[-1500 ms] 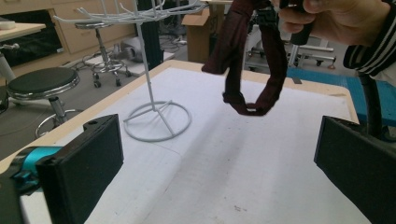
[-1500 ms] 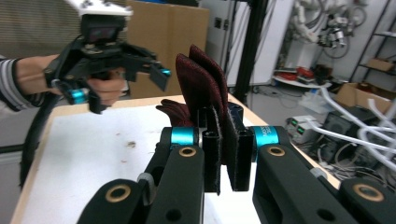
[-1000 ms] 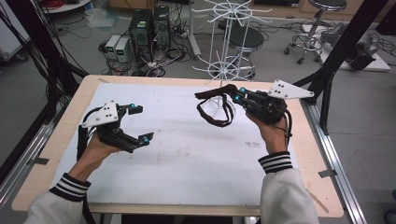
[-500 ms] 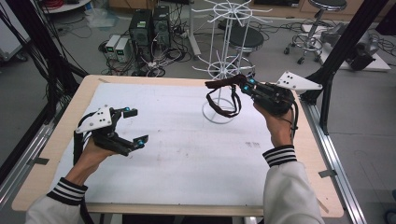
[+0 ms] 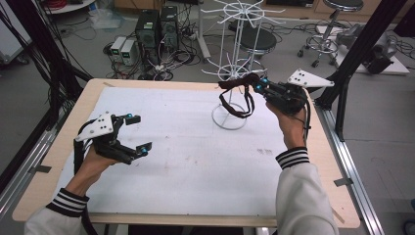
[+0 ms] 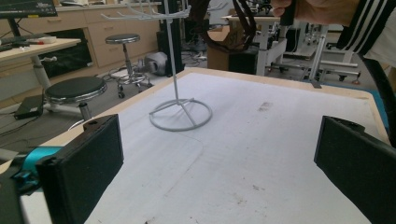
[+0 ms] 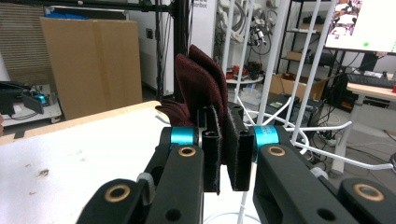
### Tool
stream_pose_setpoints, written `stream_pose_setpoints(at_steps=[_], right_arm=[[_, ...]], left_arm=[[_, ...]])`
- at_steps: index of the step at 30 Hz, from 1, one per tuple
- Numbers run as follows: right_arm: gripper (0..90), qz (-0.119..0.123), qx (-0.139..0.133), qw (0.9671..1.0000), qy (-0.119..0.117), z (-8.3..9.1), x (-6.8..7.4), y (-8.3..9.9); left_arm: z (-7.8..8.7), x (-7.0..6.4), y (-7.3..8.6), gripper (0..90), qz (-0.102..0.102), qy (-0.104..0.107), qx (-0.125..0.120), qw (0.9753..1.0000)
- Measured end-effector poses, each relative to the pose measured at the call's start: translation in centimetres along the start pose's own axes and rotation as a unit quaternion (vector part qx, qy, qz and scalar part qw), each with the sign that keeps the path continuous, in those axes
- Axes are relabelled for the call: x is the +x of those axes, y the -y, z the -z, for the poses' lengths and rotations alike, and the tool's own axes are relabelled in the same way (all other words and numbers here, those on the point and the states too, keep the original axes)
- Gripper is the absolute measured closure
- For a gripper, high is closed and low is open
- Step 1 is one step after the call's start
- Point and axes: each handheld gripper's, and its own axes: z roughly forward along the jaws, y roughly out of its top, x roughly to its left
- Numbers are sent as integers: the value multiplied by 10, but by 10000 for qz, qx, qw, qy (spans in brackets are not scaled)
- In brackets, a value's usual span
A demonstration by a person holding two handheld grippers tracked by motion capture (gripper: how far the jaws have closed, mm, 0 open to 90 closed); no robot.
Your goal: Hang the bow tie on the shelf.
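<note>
Held aloft in right gripper (image 5: 258, 86): dark red strap (image 5: 236, 95), pinched at one end between closed jaws, loop hanging free beside white wire rack (image 5: 230, 68), above its ring base. Right gripper view confirms plush fabric clamped between pads (image 7: 212, 140). Judged light, soft and limp; likely to sag and swing, not fragile. Best hold at the flat folded end, loop left open for a rack arm. Left gripper (image 5: 135, 133) jaws wide apart, empty, low over white mat (image 5: 186, 156). Against the frame one second earlier: strap carried farther from the person and toward the rack; left gripper drawn back slightly.
</note>
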Motion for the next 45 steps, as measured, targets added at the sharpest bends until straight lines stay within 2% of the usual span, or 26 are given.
stream_pose_setpoints(at_steps=[5, 11, 14, 22, 28, 33, 38, 43, 45], right_arm=[[863, -6, 101, 9999, 58, -5, -5, 2], [863, -135, 215, 9996, 112, -8, -10, 7], [861, -113, 184, 9997, 116, -10, -12, 9], [848, -64, 330, 9993, 134, -16, -10, 10], [784, -38, 355, 9992, 181, -19, -8, 10], [677, -34, 417, 9987, 291, -20, -7, 10], [492, 125, 382, 9976, 566, -21, -4, 9], [344, 74, 273, 9966, 775, -21, -2, 7], [250, 41, 227, 9963, 822, -21, -2, 7]], left_arm=[[1, 0, 0, 17, -9, 17, -18, 10000], [2, 1, 1, 17, 5, 4, -37, 10000], [4, 1, 1, 17, 22, -7, -24, 10000], [6, 2, 3, 17, 26, -23, -30, 10000], [7, 1, 3, 17, 21, -48, -55, 10000], [8, 1, 5, 17, 1, -92, -60, 9999], [9, 1, 5, 17, 12, -120, -67, 9999], [9, 0, 6, 17, 0, -119, -52, 9999], [9, 0, 6, 17, 3, -127, -66, 9999]])
